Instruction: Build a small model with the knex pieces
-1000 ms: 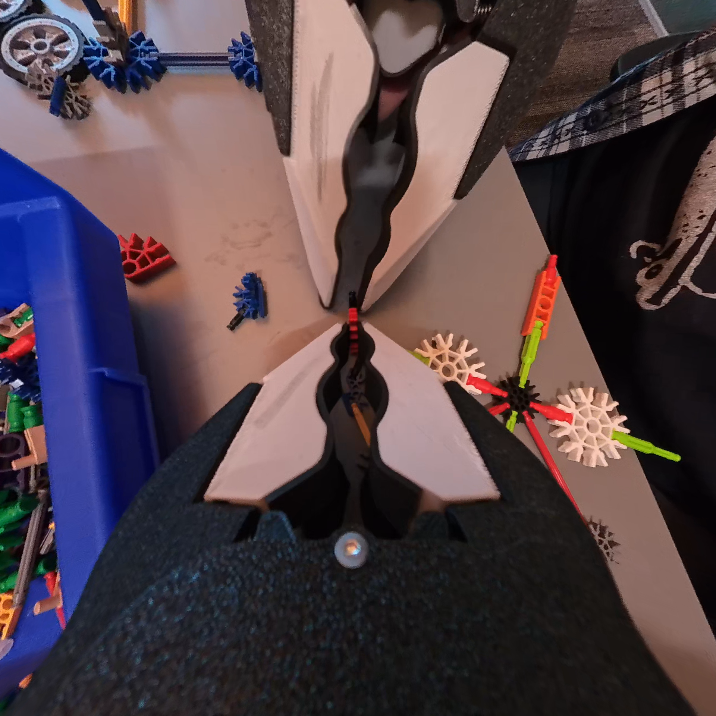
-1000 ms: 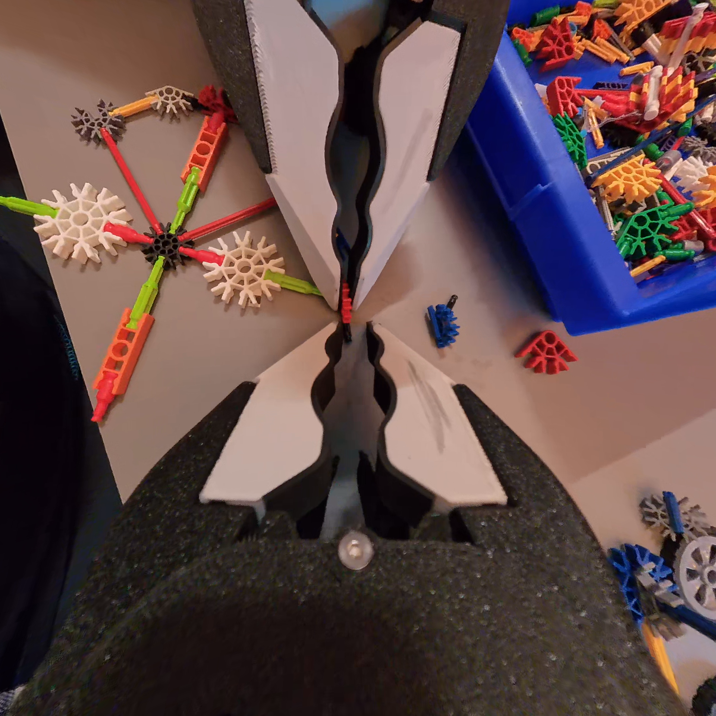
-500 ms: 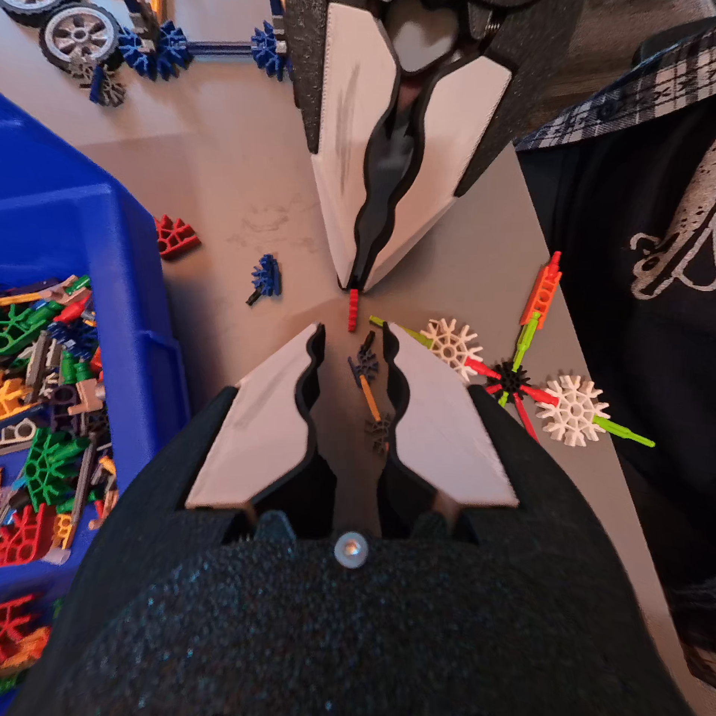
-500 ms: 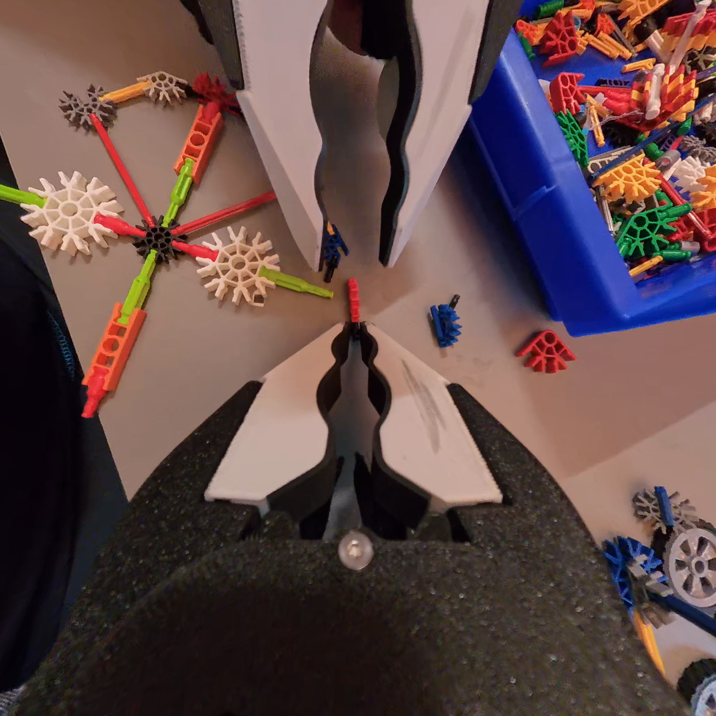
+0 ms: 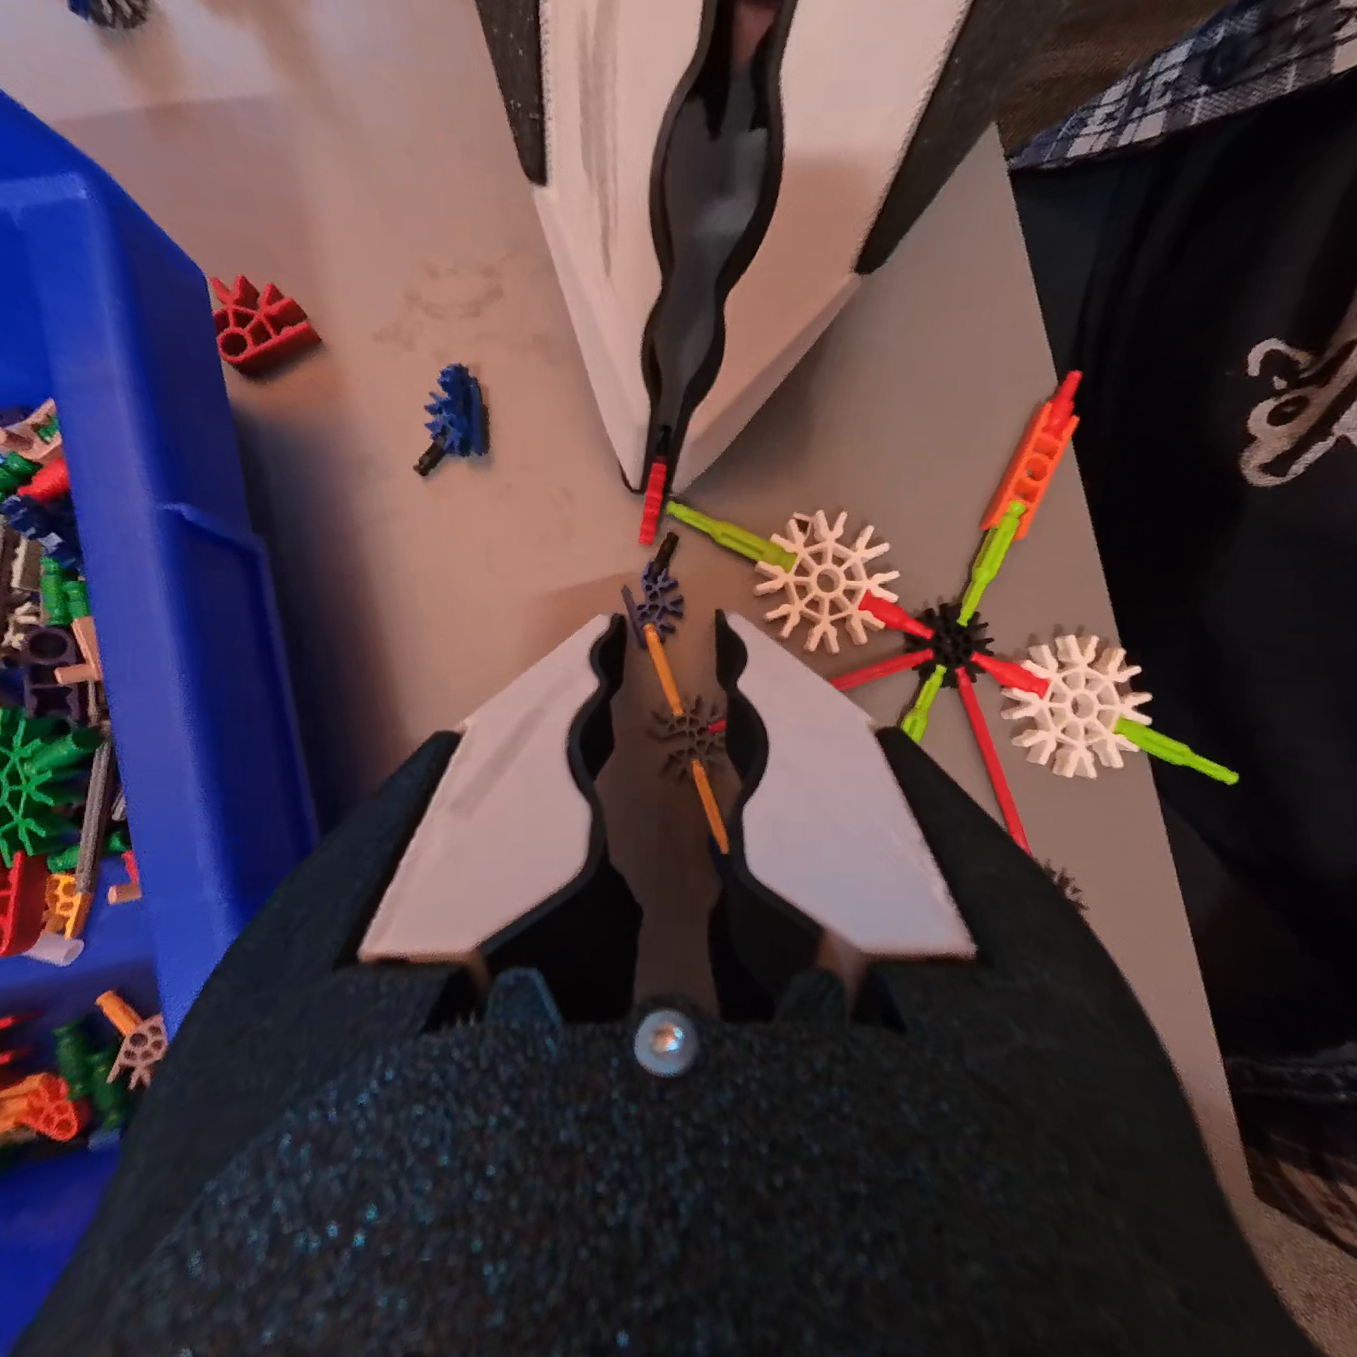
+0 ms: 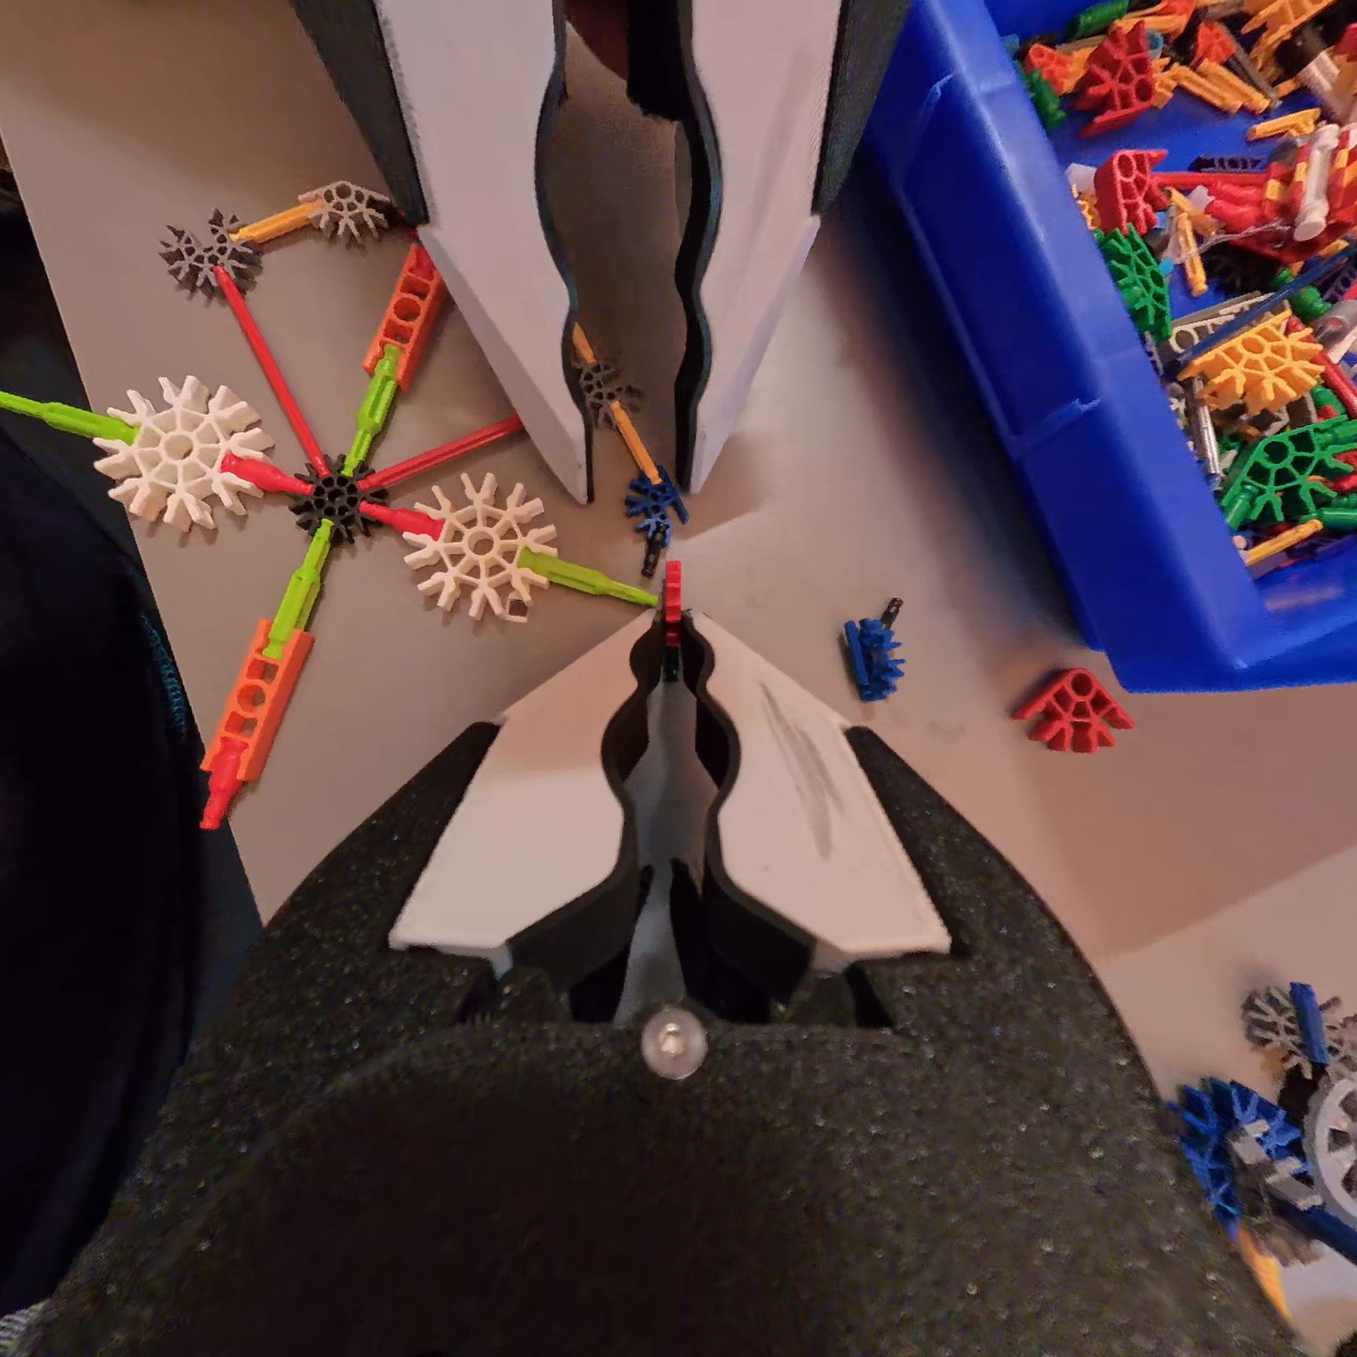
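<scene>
Red plastic marks the short rod (image 6: 672,602) pinched at the fingertips of the right hand-held gripper (image 6: 672,624), whose jaws are pressed together on it; the rod's free end projects forward and lies just beside the tip of a lime-green rod (image 6: 587,576) that plugs into a white snowflake-shaped connector (image 6: 481,545). The left hand-held gripper (image 5: 667,624) points the opposite way with its jaws spread and nothing held between them. Beneath and between its fingers lies a thin orange rod (image 5: 664,679) that joins a dark blue connector (image 5: 659,602) to a grey connector (image 5: 690,734), all resting on the beige tabletop (image 5: 455,573). The white connector belongs to a flat, star-shaped assembly radiating from a black hub (image 6: 334,499), with red and green rods, a second white connector (image 6: 180,451) and two orange links (image 6: 253,705). On the other side of the right gripper a loose blue connector (image 6: 872,657) and a red wedge-shaped connector (image 6: 1073,711) lie on the tabletop, near a blue bin (image 6: 1028,367) filled with mixed coloured construction pieces. A partly built wheeled model (image 6: 1292,1131) lies at the edge of the right wrist view. A person's dark shirt (image 5: 1211,514) borders the tabletop.
</scene>
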